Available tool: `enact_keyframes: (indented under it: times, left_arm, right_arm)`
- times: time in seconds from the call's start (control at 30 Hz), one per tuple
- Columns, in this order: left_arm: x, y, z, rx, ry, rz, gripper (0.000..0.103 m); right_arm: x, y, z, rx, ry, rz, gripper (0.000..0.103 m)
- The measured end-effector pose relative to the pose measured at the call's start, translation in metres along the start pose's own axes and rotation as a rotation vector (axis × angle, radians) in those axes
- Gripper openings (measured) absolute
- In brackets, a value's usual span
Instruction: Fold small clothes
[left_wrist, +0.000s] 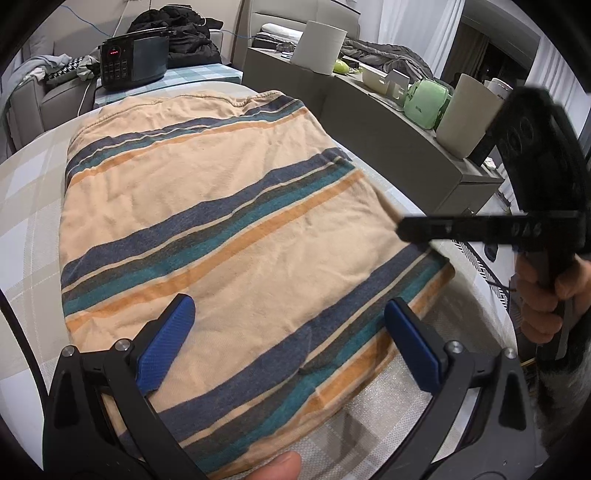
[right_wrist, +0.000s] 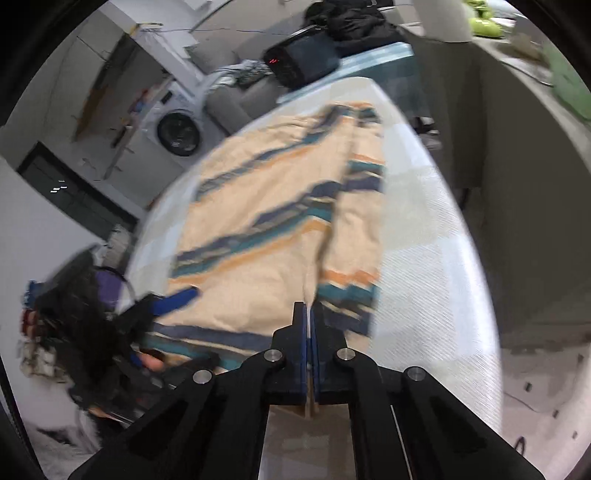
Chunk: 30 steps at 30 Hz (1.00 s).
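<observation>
The left gripper (left_wrist: 288, 332) hovers with its blue pads spread wide, one on each side of the near end of the striped garment (left_wrist: 221, 206), which lies flat ahead of it on the checked table cover (left_wrist: 33, 206). Neither pad seems to pinch the cloth. If this end is meant to be anchored, nothing holds it, and a pull from the other side could drag the whole piece across the cover.

To its right, the right gripper (right_wrist: 308, 314) has its pads pressed together on the garment's right-hand edge, a thin fold of cloth caught between them, with a ridge running away from the tips. The bite looks shallow, so the edge may slip out mid-fold. It may also have taken only the top layer, leaving the fold crooked or bunched along that ridge.
</observation>
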<state>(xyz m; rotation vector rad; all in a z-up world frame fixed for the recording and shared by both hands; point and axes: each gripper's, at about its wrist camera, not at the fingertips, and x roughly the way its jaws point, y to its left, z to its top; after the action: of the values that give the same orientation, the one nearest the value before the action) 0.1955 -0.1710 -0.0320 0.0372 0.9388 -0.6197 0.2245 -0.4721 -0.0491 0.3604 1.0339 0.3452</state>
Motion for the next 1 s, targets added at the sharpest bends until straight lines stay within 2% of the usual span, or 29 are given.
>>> enact_keyframes:
  times: [0.03,0.13,0.23,0.3,0.37,0.4,0.43,0.5,0.57,0.6,0.63,0.67,0.7,0.73,0.77,0.8,0.83,0.87,1.0]
  left_arm:
    - [0.0,0.0,0.0,0.001,0.004,0.0,0.102]
    - [-0.005,0.003,0.004,-0.004,0.021,-0.012,0.102]
    - [-0.038,0.024,0.008,-0.085,-0.045,-0.044,0.102]
    - [-0.067,0.052,0.008,-0.179,-0.113,-0.057,0.102]
    - [-0.081,0.077,0.008,-0.25,-0.152,-0.005,0.102]
    - [-0.084,0.095,0.008,-0.297,-0.155,0.057,0.102]
    - [-0.082,0.109,0.007,-0.338,-0.139,0.091,0.101]
    - [-0.071,0.129,0.006,-0.401,-0.101,0.11,0.095]
    - [-0.053,0.144,0.005,-0.448,-0.046,0.079,0.075]
    - [-0.046,0.149,0.004,-0.464,-0.025,0.058,0.07]
    - [-0.044,0.149,0.005,-0.459,-0.048,0.053,0.068]
    - [-0.043,0.149,0.008,-0.451,-0.058,0.041,0.058]
    - [-0.038,0.149,0.01,-0.454,-0.04,-0.003,0.051]
    - [-0.03,0.151,0.012,-0.477,-0.014,-0.059,0.037]
    - [-0.023,0.153,0.015,-0.487,-0.009,-0.065,0.033]
    - [-0.021,0.154,0.018,-0.487,-0.024,-0.053,0.029]
    - [-0.018,0.155,0.02,-0.485,-0.016,-0.053,0.016]
    - [-0.016,0.158,0.02,-0.496,-0.01,-0.069,0.014]
    - [-0.021,0.17,0.012,-0.529,-0.033,-0.094,0.012]
  right_arm:
    - [0.007,-0.003,-0.001,-0.006,0.012,-0.04,0.0]
    - [0.001,-0.008,-0.005,0.035,-0.005,-0.009,0.006]
    - [-0.017,-0.016,-0.003,0.075,-0.072,0.038,0.026]
    - [-0.023,-0.021,0.001,0.099,-0.103,0.072,0.052]
    - [-0.024,-0.026,0.009,0.123,-0.125,0.085,0.064]
    - [-0.02,-0.028,0.016,0.135,-0.127,0.083,0.068]
    - [-0.015,-0.031,0.022,0.153,-0.122,0.07,0.068]
    - [-0.001,-0.036,0.033,0.179,-0.121,0.076,0.068]
    - [0.012,-0.035,0.043,0.191,-0.115,0.08,0.068]
    - [0.014,-0.032,0.046,0.172,-0.134,0.08,0.068]
    - [0.018,-0.03,0.052,0.155,-0.135,0.063,0.068]
    - [0.018,-0.027,0.054,0.147,-0.136,0.047,0.067]
    - [0.019,-0.024,0.056,0.137,-0.137,0.038,0.059]
    - [0.022,-0.02,0.058,0.114,-0.13,0.035,0.051]
    - [0.029,-0.015,0.06,0.093,-0.111,0.022,0.037]
    - [0.037,-0.011,0.061,0.071,-0.093,0.002,0.031]
    - [0.038,-0.007,0.062,0.053,-0.097,-0.011,0.028]
    - [0.042,-0.004,0.062,0.046,-0.085,-0.015,0.023]
    - [0.053,0.013,0.069,0.042,-0.062,-0.019,0.022]
